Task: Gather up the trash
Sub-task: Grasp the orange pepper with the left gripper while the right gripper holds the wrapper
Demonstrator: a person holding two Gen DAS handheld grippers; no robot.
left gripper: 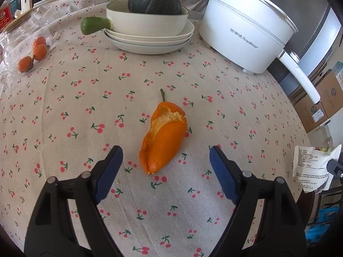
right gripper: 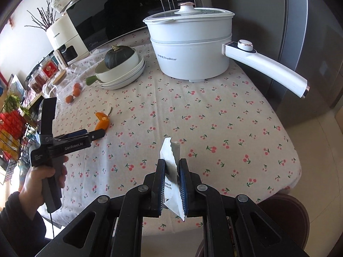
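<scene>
**Peel between open fingers, wrapper pinched in the other gripper**

From the left wrist camera, we start at the far left of the cherry-print tablecloth [left gripper: 64, 98], where three small orange fruits [left gripper: 34, 53] lie in a clear plastic bag. Further right, a green vegetable [left gripper: 95, 24] touches a stack of cream plates [left gripper: 150, 40]; the bowl on top holds a dark green squash [left gripper: 154, 2]. Below these, near the middle of the cloth, the orange peel [left gripper: 164, 139] lies with its torn inner side up and a thin stem pointing away from us. Our left gripper [left gripper: 166, 158] is spread wide, one blue pad on each side of the peel's near end, neither touching it. To the right stands the white electric pot [left gripper: 246, 27], its long handle reaching past the table edge.

In the right wrist view, we see our left hand [right gripper: 42, 182] holding that gripper at the left. Lower centre, our right gripper [right gripper: 172, 171] is closed on a torn white wrapper [right gripper: 169, 158], which stands upright between the pads over the table's near edge.
</scene>
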